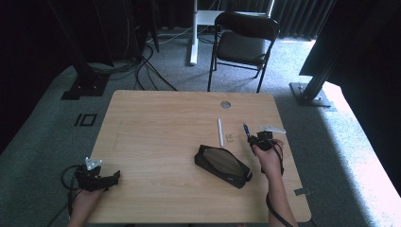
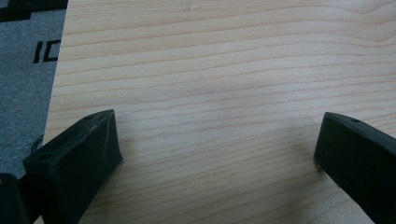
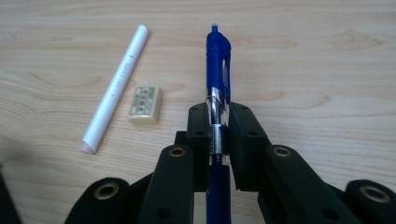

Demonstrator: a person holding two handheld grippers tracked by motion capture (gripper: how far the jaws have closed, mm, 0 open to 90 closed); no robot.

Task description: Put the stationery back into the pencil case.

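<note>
We work over a wooden table (image 1: pixel 156 142). The biggest loose thing on it is the black pencil case (image 1: pixel 223 165), lying unzipped a little right of centre, its long axis running from ten o'clock to four o'clock. From our right gripper (image 1: pixel 250 137) the case lies at about seven o'clock and close by, while our left gripper (image 1: pixel 106 178) sits well apart at the near left corner, so the right hand is plainly the nearer one.

The left gripper's jaws stand wide over bare wood. The right gripper's jaws are clamped on a blue pen (image 3: pixel 218 88), held off the table, its long axis running straight out along the jaws.

The right gripper view shows the white pen (image 3: pixel 116 86) and a small eraser (image 3: pixel 145 105) at ten o'clock of the held pen, the eraser's printed label readable there but a mere pale speck from above.
</note>
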